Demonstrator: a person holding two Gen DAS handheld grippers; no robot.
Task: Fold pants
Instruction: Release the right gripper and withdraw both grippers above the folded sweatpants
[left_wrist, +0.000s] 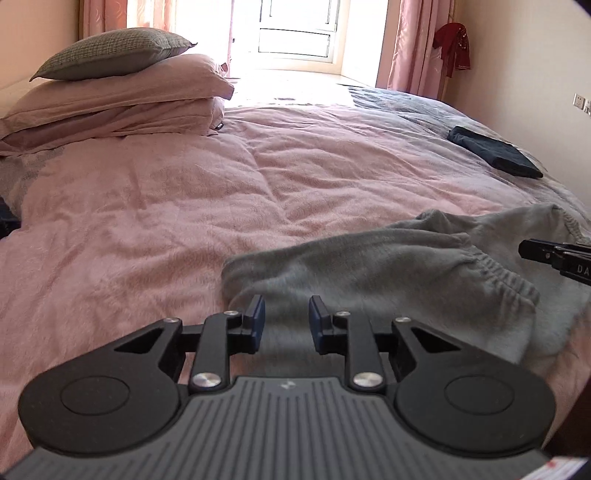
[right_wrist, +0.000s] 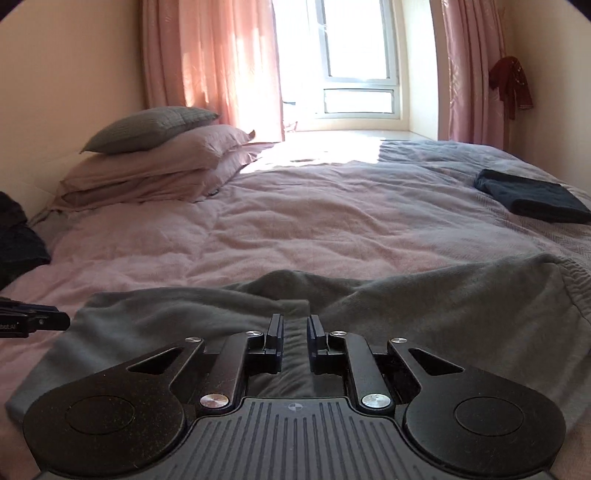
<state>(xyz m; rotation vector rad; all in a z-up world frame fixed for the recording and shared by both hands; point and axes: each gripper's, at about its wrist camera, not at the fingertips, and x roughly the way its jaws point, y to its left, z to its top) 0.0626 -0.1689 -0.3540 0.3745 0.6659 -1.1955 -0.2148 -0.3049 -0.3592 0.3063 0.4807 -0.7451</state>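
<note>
Grey pants (left_wrist: 388, 266) lie crumpled on the pink bedspread (left_wrist: 184, 192), with a gathered elastic band (left_wrist: 506, 284) toward the right. My left gripper (left_wrist: 287, 314) hovers over their near left edge, its blue pads apart and nothing between them. In the right wrist view the pants (right_wrist: 443, 314) spread across the foreground. My right gripper (right_wrist: 295, 325) is above their middle, its jaws only a narrow slit apart, with no cloth pinched that I can see. Each gripper shows in the other's view: the right gripper (left_wrist: 524, 249) at the right edge, the left gripper (right_wrist: 64, 320) at the left edge.
A folded dark cloth (left_wrist: 495, 151) lies at the bed's right side. Stacked pillows (left_wrist: 122, 92) fill the far left corner. A dark bundle (right_wrist: 18, 240) sits at the left edge. A bright window and pink curtains stand beyond the bed, and a red garment (left_wrist: 452, 46) hangs on the right wall.
</note>
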